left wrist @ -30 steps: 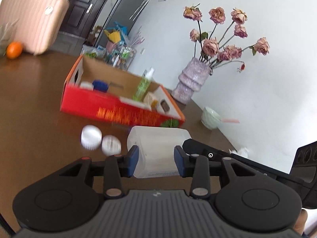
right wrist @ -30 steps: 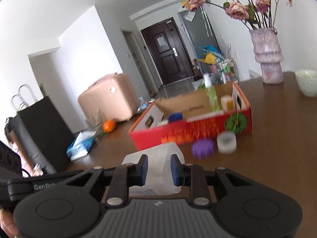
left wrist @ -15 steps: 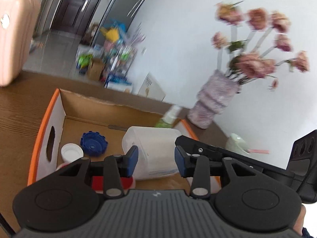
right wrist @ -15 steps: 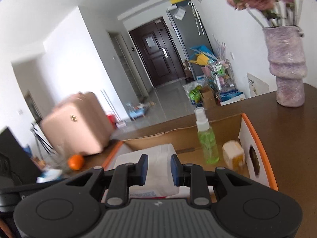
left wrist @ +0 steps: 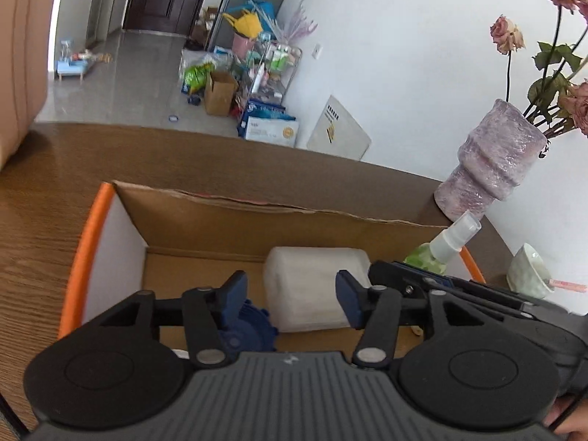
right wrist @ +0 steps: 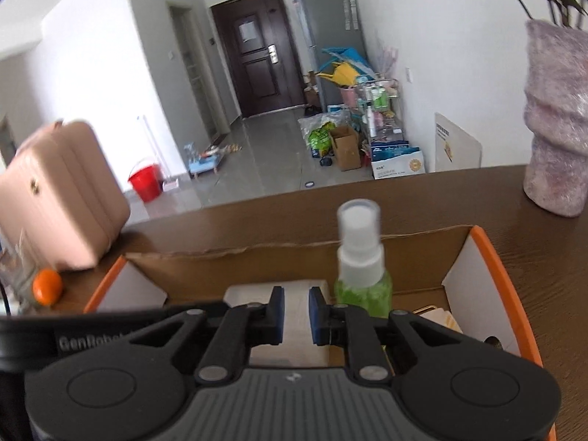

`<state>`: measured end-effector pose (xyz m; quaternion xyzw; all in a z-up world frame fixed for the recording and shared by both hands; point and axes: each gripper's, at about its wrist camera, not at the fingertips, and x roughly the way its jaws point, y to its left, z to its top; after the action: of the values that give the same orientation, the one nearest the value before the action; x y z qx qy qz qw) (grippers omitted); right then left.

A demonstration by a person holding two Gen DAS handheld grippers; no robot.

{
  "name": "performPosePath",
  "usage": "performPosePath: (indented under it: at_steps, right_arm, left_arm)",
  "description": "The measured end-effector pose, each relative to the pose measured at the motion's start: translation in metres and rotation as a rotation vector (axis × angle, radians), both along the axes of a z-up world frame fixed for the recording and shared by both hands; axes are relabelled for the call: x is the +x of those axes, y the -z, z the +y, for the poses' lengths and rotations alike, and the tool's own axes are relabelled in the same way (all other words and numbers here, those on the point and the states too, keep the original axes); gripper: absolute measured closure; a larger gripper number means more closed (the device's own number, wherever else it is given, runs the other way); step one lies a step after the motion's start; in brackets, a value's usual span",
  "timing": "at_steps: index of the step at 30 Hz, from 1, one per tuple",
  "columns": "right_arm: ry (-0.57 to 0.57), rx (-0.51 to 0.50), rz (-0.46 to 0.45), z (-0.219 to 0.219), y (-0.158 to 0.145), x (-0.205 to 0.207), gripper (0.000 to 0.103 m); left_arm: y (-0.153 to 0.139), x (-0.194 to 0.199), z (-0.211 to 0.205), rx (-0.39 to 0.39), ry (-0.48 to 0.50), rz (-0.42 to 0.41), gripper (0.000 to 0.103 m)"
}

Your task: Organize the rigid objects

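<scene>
Jug (left wrist: 312, 286) sits in the box (left wrist: 106, 257), looks light, stiff but slick plastic, so I'd grab its flat sides; left fingers (left wrist: 233, 294) just spread clear of it, right fingers (right wrist: 277, 308) pinched nearly together, can't tell on what.

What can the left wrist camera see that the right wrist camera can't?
Only the left wrist view shows the blue lid in the box, the pale green bowl on the table and the pink roses.

Only the right wrist view shows the orange, the red bucket on the floor and the dark door in full.

Both show the cardboard box, the white container lying inside it, the green spray bottle and the purple vase.
</scene>
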<state>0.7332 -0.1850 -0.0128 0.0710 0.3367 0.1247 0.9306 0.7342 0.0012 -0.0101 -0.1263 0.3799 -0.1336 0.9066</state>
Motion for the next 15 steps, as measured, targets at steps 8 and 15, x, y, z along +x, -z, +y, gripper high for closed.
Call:
performPosePath:
  at_steps: [8, 15]
  right_arm:
    - [-0.043, -0.076, -0.07, 0.007, -0.044, -0.047, 0.086]
    - [-0.072, -0.206, -0.155, -0.014, -0.098, -0.141, 0.055]
  left_arm:
    - [-0.04, -0.043, 0.017, 0.123, -0.055, -0.091, 0.037]
    - [-0.092, -0.129, 0.04, 0.277, -0.063, -0.184, 0.019]
